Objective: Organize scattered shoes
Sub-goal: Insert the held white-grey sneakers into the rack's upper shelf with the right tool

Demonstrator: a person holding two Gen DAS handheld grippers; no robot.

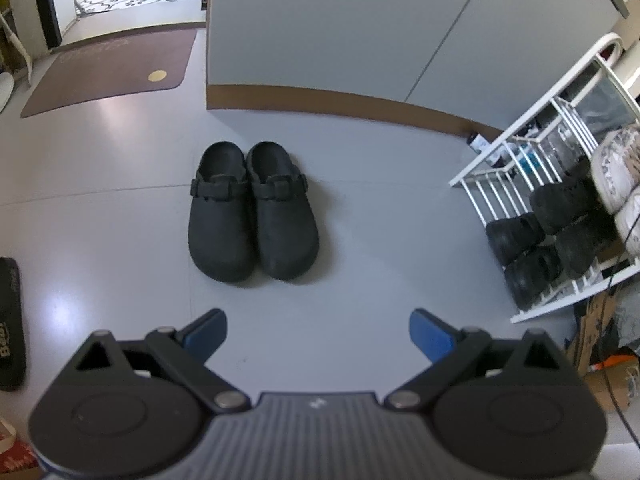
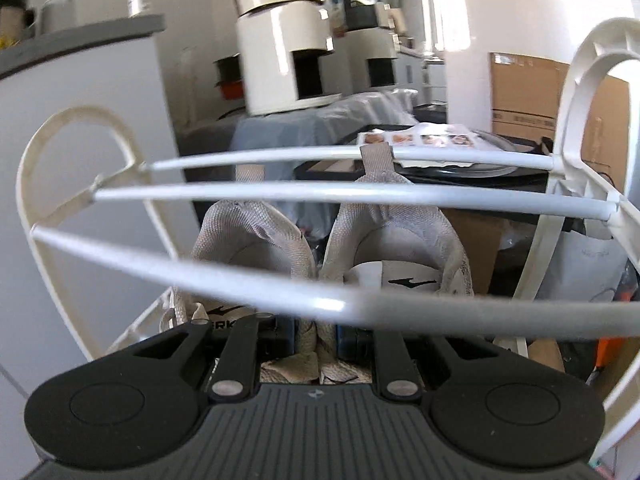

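Two pale sneakers, pinched together by the right gripper, should settle level under the white rack rails, while the left gripper gapes empty.

Partly legible "ERK" on the insole of the left pale sneaker (rest hidden behind a bar); "Be" in white on a black slipper at floor edge.

I see a brown doormat with a yellow dot, left of the grey cabinet. Cardboard boxes stand right of that cabinet, and a cream appliance behind it.
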